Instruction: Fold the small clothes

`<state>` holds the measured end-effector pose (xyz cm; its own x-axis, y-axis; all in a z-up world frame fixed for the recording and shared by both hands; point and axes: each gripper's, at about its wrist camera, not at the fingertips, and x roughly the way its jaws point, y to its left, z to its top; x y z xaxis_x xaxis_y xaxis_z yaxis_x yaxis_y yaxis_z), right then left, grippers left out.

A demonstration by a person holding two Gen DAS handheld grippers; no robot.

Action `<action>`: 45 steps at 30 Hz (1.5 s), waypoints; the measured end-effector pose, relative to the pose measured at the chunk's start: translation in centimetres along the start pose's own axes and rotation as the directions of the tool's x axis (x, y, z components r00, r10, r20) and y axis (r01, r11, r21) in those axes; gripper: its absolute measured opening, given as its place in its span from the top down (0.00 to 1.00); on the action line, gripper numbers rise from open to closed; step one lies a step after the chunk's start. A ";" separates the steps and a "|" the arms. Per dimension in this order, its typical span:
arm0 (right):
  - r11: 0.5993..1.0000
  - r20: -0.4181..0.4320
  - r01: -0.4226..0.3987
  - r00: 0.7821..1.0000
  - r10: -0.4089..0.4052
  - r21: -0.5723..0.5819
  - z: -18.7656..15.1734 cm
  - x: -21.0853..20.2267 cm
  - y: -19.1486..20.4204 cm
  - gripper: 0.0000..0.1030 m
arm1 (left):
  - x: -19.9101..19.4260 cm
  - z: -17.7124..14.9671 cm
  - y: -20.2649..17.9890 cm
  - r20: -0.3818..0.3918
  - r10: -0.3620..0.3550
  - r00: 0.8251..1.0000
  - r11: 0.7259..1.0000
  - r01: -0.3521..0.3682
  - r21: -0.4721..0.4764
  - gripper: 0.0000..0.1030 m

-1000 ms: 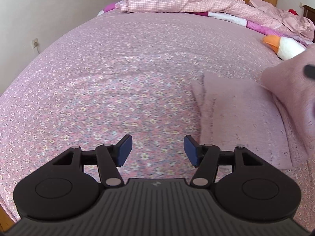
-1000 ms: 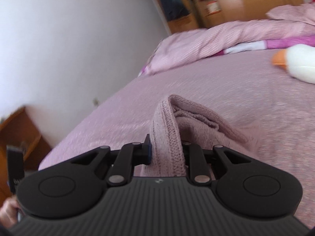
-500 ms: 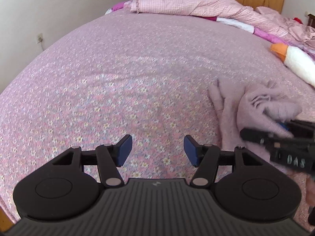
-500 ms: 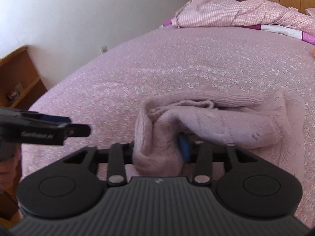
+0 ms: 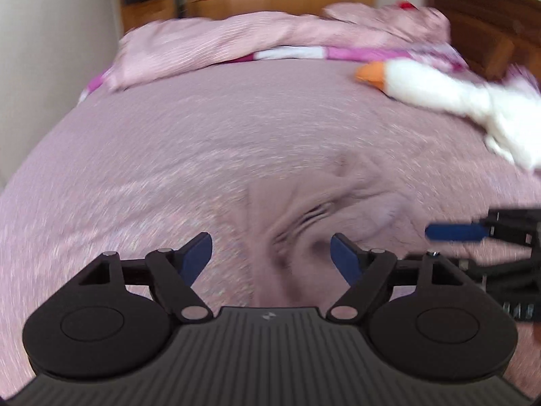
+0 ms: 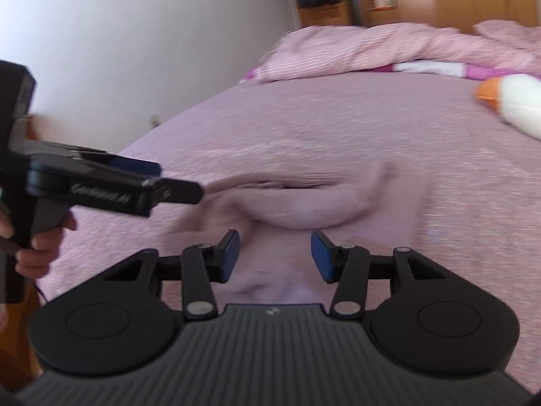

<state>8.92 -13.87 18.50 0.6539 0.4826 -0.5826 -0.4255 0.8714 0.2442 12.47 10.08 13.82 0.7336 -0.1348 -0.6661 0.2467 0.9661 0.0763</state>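
Right claw spread wide, rumpled pink sweater just ahead, ungripped

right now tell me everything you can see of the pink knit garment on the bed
The pink knit garment is a soft, dusty pink knit with ribbed edging, lying crumpled and only loosely folded on the floral bedsheet. Motion blur hides finer detail. Both the left gripper and right gripper hover open over it; neither is gripping it.
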 end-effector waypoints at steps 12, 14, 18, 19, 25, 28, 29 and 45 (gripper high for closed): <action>0.982 -0.006 0.106 0.994 -0.106 0.154 -2.1 0.2 -5.1 0.51 | 8.3 0.6 -6.7 -0.049 0.049 0.998 0.961 -0.033 0.276 0.16; 0.980 -0.018 0.118 0.993 -0.116 0.162 -2.6 0.6 -5.4 0.51 | 9.7 0.7 -6.1 -0.034 0.041 0.999 0.970 -0.031 0.243 0.17; 0.978 -0.031 0.102 0.995 -0.098 0.182 -3.0 1.2 -5.5 0.51 | 10.4 1.1 -4.1 0.011 -0.004 1.000 0.996 0.003 0.092 0.65; 0.979 -0.032 0.092 0.996 -0.088 0.183 -3.0 1.3 -5.4 0.51 | 10.3 1.2 -3.5 0.028 0.012 1.000 0.999 -0.013 0.044 0.71; 0.988 -0.035 0.080 0.996 -0.076 0.134 -2.9 2.4 -4.0 0.50 | 12.6 1.1 2.4 -0.031 0.128 0.991 0.971 -0.131 -0.198 0.75; 0.993 -0.027 0.070 0.997 -0.067 0.100 -3.0 2.6 -3.3 0.50 | 13.5 0.3 4.1 -0.066 0.176 0.982 0.962 -0.186 -0.201 0.74; 0.993 -0.027 0.075 0.997 -0.072 0.090 -3.0 2.7 -3.1 0.50 | 13.6 0.1 4.4 -0.068 0.170 0.983 0.962 -0.181 -0.202 0.74; 0.987 -0.020 0.082 0.997 -0.080 0.138 -3.2 2.1 -3.7 0.45 | 7.9 -4.0 5.2 -0.106 -0.042 0.994 0.937 0.003 -0.350 0.25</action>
<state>9.81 -16.37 13.88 0.6736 0.4094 -0.6153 -0.2802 0.9119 0.2999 17.04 14.90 5.96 0.6515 -0.1515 -0.7433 0.0117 0.9817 -0.1899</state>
